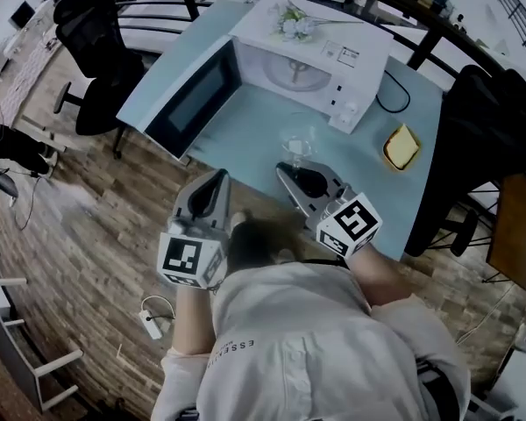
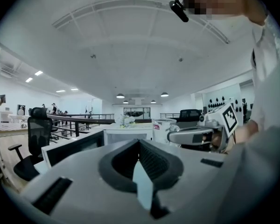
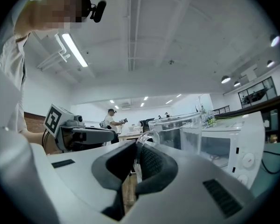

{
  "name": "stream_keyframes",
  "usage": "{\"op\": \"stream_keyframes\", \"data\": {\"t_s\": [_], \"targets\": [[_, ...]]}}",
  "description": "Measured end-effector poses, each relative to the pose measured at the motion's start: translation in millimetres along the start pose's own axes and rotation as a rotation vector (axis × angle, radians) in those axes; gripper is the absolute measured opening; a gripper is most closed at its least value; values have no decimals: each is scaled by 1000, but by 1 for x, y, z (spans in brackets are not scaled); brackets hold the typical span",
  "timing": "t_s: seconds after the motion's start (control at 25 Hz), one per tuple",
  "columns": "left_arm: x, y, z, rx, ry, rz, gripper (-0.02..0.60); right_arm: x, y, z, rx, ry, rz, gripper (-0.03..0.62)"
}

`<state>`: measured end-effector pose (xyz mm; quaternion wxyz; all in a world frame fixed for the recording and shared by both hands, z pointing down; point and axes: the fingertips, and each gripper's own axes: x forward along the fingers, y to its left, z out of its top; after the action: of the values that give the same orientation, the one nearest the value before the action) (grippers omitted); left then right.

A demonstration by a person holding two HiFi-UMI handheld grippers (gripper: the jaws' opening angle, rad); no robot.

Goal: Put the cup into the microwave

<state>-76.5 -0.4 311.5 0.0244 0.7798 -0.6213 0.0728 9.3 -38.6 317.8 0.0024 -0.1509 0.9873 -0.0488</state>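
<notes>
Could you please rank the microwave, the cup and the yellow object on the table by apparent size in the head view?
1. microwave: clearly largest.
2 and 3. cup and yellow object: they look about alike; the cup's clear outline is faint, so I would not rank them.

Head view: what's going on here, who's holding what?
A person works two handheld grippers at a table. The right gripper is shut on the handle of a clear cup, held in front of the microwave, whose door stands open. The cup is not inside yet. The left gripper is shut and empty, off to the side of the cup.
</notes>
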Motion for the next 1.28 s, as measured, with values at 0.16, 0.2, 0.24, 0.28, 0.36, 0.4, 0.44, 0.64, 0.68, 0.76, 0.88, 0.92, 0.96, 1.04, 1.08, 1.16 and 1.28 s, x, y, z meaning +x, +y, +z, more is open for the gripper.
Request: {"op": "stream_keyframes", "data": {"t_s": [0.16, 0.2, 0.24, 0.28, 0.36, 0.4, 0.44, 0.64, 0.68, 0.76, 0.88, 0.92, 0.96, 1.04, 1.08, 1.16, 1.28], "targets": [[44, 26, -3, 35, 17, -72, 2, 28, -39, -6, 35, 13, -75, 21], [56, 33, -3, 38, 18, -95, 2, 35, -49, -7, 38, 15, -93, 21], [67, 40, -2, 39, 17, -119, 2, 42, -60, -8, 41, 16, -112, 21], [79, 47, -1, 40, 12, -142, 2, 50, -70, -9, 45, 18, -131, 21], [100, 65, 1, 37, 5, -170, 2, 66, -87, -12, 58, 18, -163, 21], [110, 73, 1, 35, 4, -182, 2, 73, -94, -13, 58, 18, -174, 21], [119, 80, 0, 33, 6, -197, 2, 81, -100, -14, 53, 18, -180, 21], [163, 106, -5, 21, 9, -279, 2, 117, -132, -25, 61, 17, -201, 21], [168, 108, -5, 12, 10, -283, 2, 123, -138, -29, 74, 11, -206, 21], [177, 113, -7, -5, 21, -281, 2, 133, -150, -39, 98, -1, -213, 21], [192, 115, -16, -9, 46, -310, 2, 148, -171, -57, 123, 5, -228, 21], [198, 115, -20, -13, 54, -328, 2, 152, -179, -63, 129, 10, -236, 21], [203, 114, -25, -17, 59, -345, 2, 156, -187, -70, 134, 15, -245, 21], [214, 112, -34, -30, 63, -377, 2, 163, -203, -83, 144, 23, -268, 21], [219, 112, -38, -38, 63, -392, 2, 167, -212, -90, 145, 27, -279, 21], [227, 112, -47, -50, 66, -413, 2, 175, -226, -102, 143, 36, -297, 21], [237, 115, -58, -50, 76, -417, 2, 184, -243, -116, 135, 56, -309, 21]]}}
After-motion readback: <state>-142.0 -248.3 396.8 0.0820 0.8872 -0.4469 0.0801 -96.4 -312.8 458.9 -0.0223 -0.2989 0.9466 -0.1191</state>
